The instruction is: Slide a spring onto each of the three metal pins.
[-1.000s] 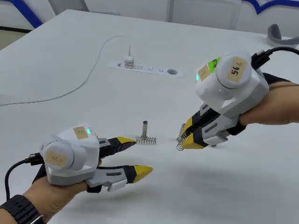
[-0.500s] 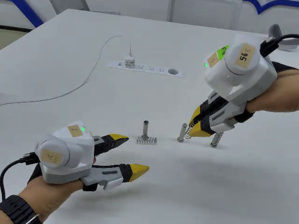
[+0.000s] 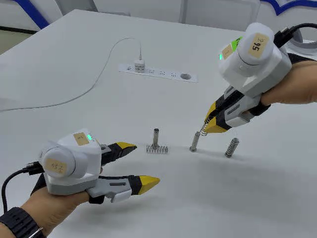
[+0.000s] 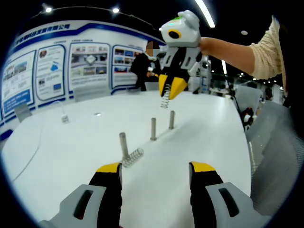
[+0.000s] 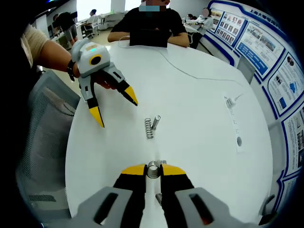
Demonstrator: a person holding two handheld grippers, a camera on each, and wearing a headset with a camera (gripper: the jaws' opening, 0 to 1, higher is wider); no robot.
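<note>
Three short metal pins stand in a row on the white table. The left pin [image 3: 156, 137] is bare, and a loose spring [image 3: 157, 148] lies flat at its base. Also bare is the middle pin [image 3: 194, 142]. The right pin [image 3: 232, 147] wears a spring. My right gripper [image 3: 210, 126] hovers just above and right of the middle pin, shut on a hanging spring [image 3: 204, 130], which sits pinched between the jaws [image 5: 153, 169]. My left gripper [image 3: 141, 163] rests low at the front left, open and holding nothing, with its tips pointing toward the left pin [image 4: 123, 144].
A white power strip [image 3: 158, 73] with a plugged-in charger [image 3: 140, 64] and a long cable [image 3: 94, 84] lies farther back on the table. People sit at the far side of the table [image 5: 147, 28]. A grey chair [image 5: 42, 142] stands by the table's edge.
My right gripper has lifted up and to the right with its spring, from beside the middle pin to above it, uncovering the spring-covered right pin. The left gripper has barely moved.
</note>
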